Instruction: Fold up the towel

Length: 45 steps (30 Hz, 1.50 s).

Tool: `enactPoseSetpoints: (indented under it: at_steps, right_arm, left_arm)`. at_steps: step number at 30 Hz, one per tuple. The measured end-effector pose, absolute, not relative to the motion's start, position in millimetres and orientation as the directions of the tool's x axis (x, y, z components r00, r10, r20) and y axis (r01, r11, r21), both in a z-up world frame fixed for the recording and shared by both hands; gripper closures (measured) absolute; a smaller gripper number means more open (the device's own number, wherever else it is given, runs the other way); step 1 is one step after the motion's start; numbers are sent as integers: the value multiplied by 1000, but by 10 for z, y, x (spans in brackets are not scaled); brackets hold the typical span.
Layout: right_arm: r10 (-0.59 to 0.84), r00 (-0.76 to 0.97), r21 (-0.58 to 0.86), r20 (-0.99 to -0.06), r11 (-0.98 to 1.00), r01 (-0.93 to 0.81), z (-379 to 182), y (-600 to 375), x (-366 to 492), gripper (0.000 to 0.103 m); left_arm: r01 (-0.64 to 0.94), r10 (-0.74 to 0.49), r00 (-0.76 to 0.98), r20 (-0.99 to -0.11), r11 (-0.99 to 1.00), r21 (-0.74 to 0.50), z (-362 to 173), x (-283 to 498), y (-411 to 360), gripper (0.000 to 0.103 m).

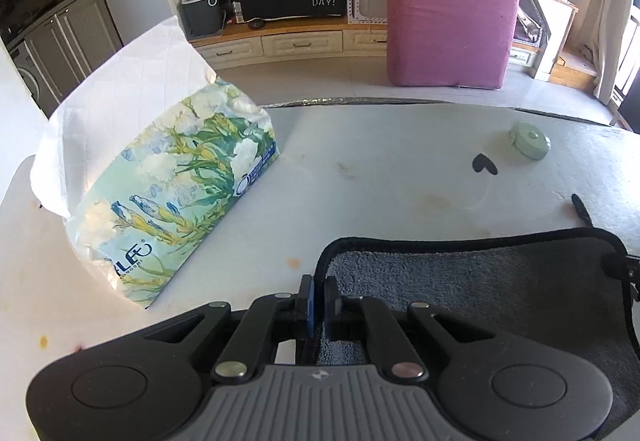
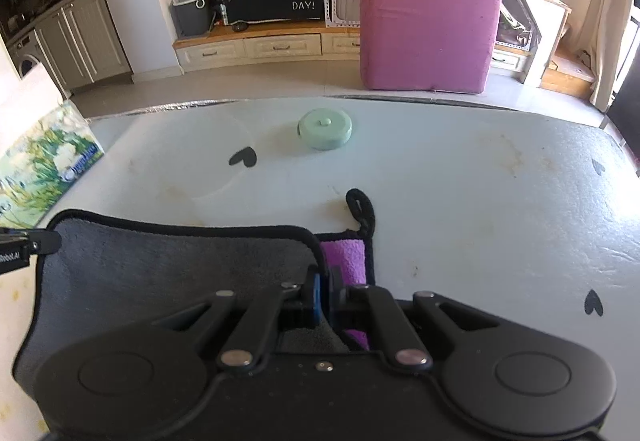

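Towel (image 2: 168, 265): grey, black-trimmed, lying along the near edge of the table (image 2: 460, 193), its purple underside (image 2: 348, 261) and black hanging loop (image 2: 362, 211) showing at the right end. Left gripper (image 1: 319, 301): fingers clenched on the towel's left corner hem. Right gripper (image 2: 325, 295): fingers pinching the towel's right corner. Tissue pack (image 1: 176, 193): floral wrapper, sitting toward the table's left edge, a white sheet sticking up from it. Mint round case (image 2: 325, 129): resting near the far edge. Pink cushion (image 2: 428, 25): standing on the floor beyond.
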State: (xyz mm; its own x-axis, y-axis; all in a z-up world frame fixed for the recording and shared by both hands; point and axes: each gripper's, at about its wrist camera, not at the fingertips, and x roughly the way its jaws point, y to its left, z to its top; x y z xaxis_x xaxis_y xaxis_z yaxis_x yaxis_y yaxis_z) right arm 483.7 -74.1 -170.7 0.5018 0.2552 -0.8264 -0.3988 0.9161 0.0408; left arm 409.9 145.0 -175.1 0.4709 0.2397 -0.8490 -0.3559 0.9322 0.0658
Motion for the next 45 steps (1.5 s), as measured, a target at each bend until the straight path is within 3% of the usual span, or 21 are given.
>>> enactPoseSetpoints:
  at_steps: [5, 8, 10, 12, 14, 15, 16, 17, 20, 26, 45]
  right_arm:
    - [255, 499, 41, -828, 916, -400, -1767, -715, 4858, 97]
    - [280, 504, 69, -817, 915, -396, -1779, -757, 4870, 80]
    - [291, 507, 79, -811, 914, -398, -1789, -763, 4883, 77]
    - [289, 505, 81, -813, 915, -395, -1799, -768, 4897, 70]
    - [292, 502, 89, -814, 917, -389, -1808, -786, 4905, 60]
    - [292, 503, 90, -813, 918, -387, -1808, -794, 4906, 54]
    - [291, 506, 88, -812, 918, -386, -1808, -802, 4909, 51]
    - [286, 509, 83, -812, 919, -384, -1806, -812, 4908, 45]
    - [280, 517, 75, -809, 921, -382, -1805, -838, 4902, 33]
    - [293, 502, 89, -814, 916, -390, -1781, -886, 4869, 2]
    - [304, 505, 82, -808, 906, -414, -1516, -928, 4574, 0]
  left_arm:
    - [-370, 230, 455, -860, 928, 53, -1838, 4142, 1500, 97]
    - [-371, 235, 448, -863, 927, 60, -1886, 4144, 1520, 93]
    - [-365, 235, 449, -862, 929, 62, -1903, 4139, 1528, 89]
    - [-364, 239, 444, -863, 929, 70, -1921, 4132, 1533, 73]
    - [-361, 243, 443, -863, 929, 77, -1937, 4127, 1532, 45]
    - [-359, 244, 442, -863, 930, 79, -1940, 4120, 1533, 38]
    - [-360, 244, 443, -863, 930, 79, -1944, 4115, 1532, 24]
    - [-361, 244, 445, -862, 929, 77, -1942, 4105, 1530, 17]
    - [-361, 226, 443, -868, 931, 59, -1921, 4080, 1535, 11]
    - [-368, 220, 434, -874, 928, 51, -1870, 4009, 1487, 5]
    - [-373, 202, 431, -880, 927, 30, -1556, 3685, 1297, 4]
